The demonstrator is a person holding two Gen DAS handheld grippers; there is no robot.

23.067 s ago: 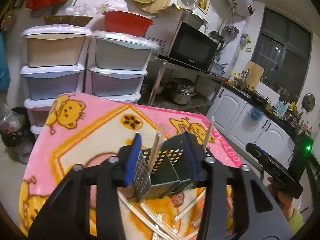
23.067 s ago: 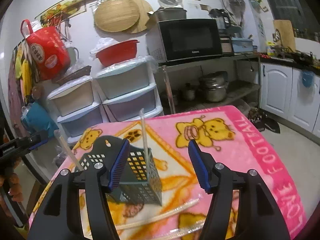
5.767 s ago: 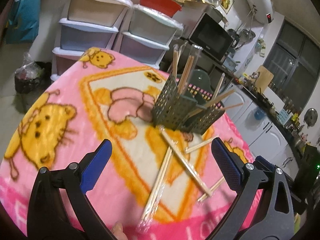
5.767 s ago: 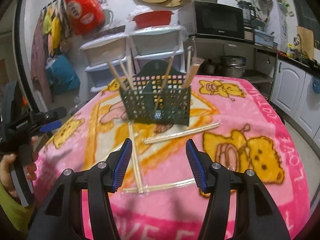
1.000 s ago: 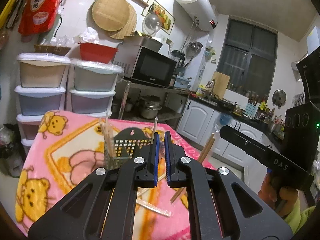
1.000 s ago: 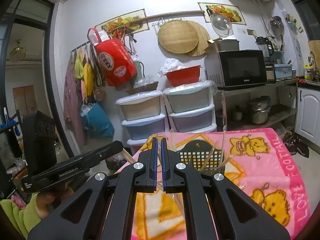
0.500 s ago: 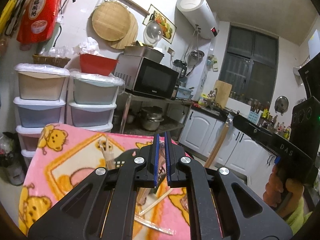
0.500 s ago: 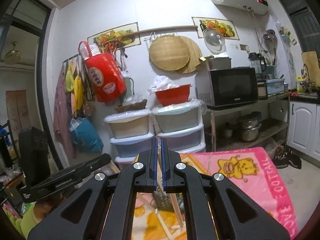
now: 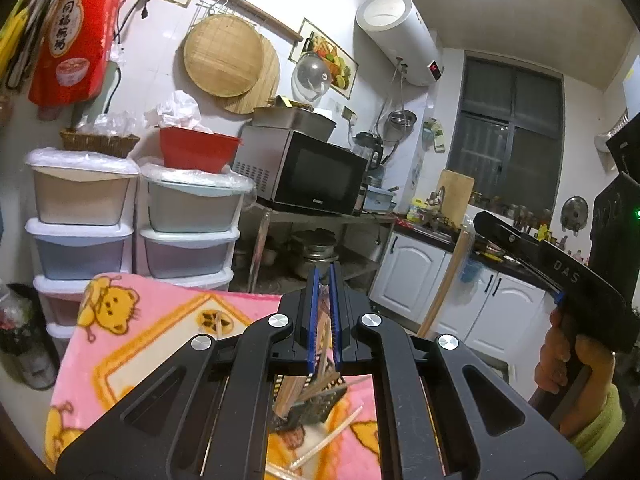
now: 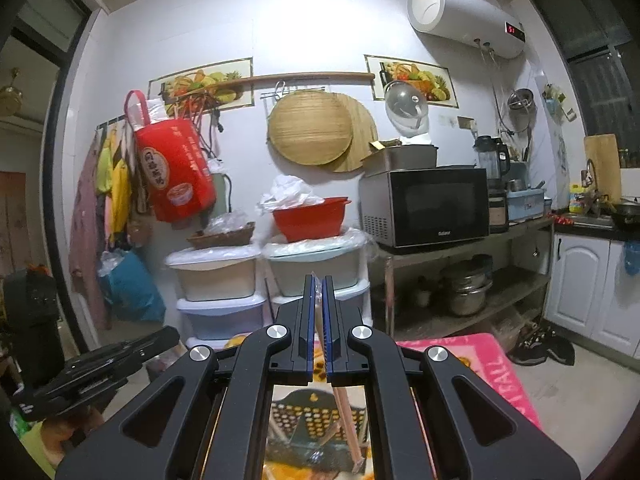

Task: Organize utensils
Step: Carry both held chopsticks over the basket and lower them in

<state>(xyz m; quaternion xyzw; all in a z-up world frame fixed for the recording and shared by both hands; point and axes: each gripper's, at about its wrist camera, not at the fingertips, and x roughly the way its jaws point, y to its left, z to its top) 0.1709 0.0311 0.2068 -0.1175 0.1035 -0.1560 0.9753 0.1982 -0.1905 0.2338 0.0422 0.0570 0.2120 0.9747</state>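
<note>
Both grippers, left point(image 9: 324, 312) and right point(image 10: 318, 320), pinch chopsticks above basket point(image 10: 316, 420) holding chopsticks.

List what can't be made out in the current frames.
- Left wrist view: what the left gripper pinches; its fingers hide the gap. The utensil basket is mostly behind the gripper body.
- Right wrist view: the wrapped chopsticks in the right gripper run off the bottom edge.
- Right wrist view: basket compartments, blocked.

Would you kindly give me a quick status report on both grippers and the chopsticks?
Both grippers shut: right gripper on wrapped chopsticks above the holder; left gripper on another pair. Loose chopsticks on the blanket.
</note>
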